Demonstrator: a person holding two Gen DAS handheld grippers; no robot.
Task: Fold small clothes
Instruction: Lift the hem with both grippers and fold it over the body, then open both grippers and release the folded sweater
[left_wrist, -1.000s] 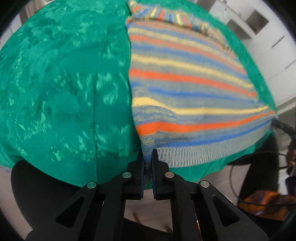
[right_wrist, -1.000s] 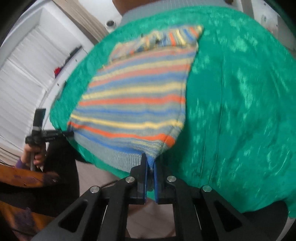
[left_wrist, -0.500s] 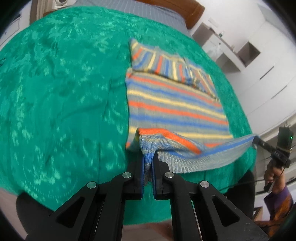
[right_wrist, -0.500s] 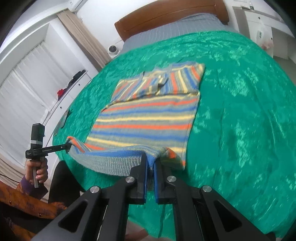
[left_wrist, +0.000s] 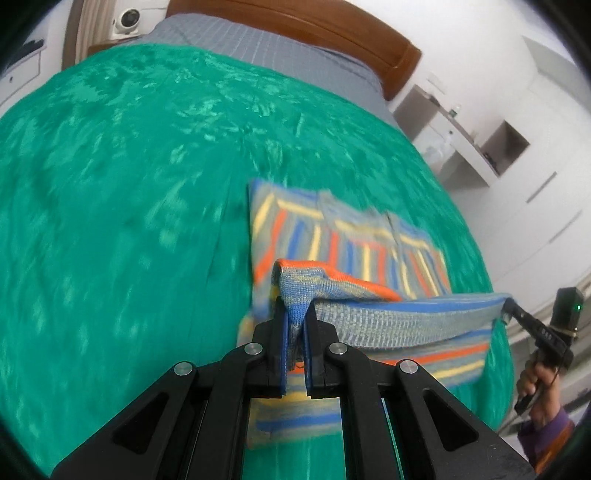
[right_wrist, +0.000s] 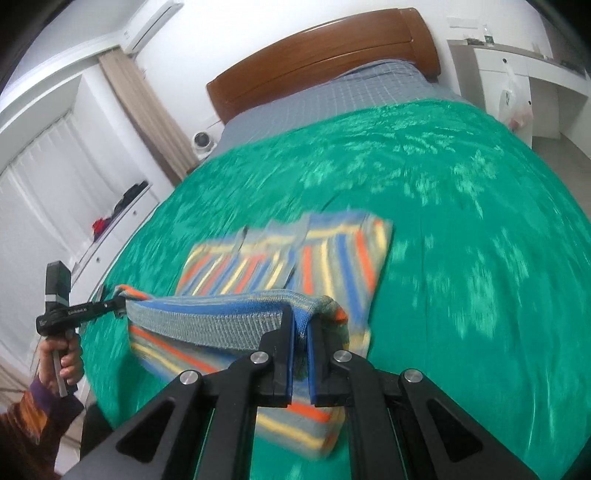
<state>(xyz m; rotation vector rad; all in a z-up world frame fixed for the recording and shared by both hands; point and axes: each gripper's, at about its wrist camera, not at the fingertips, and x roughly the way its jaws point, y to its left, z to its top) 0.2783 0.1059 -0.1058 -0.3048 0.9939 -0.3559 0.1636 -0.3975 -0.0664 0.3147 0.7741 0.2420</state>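
Striped sweater (left_wrist: 354, 254) on green bedspread (left_wrist: 129, 192); hem lifted taut, corners clamped by left gripper (left_wrist: 295, 314), right gripper (right_wrist: 301, 317).

Green bedspread (left_wrist: 110, 221), wooden headboard (right_wrist: 321, 59)

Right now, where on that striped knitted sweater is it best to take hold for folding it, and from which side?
At the two corners of the grey ribbed hem, from the near edge of the green bedspread. The striped knitted sweater lies flat, collar far, so the hem lifts and carries over. The left tongs and right tongs each pinch one corner, the hem taut between them.
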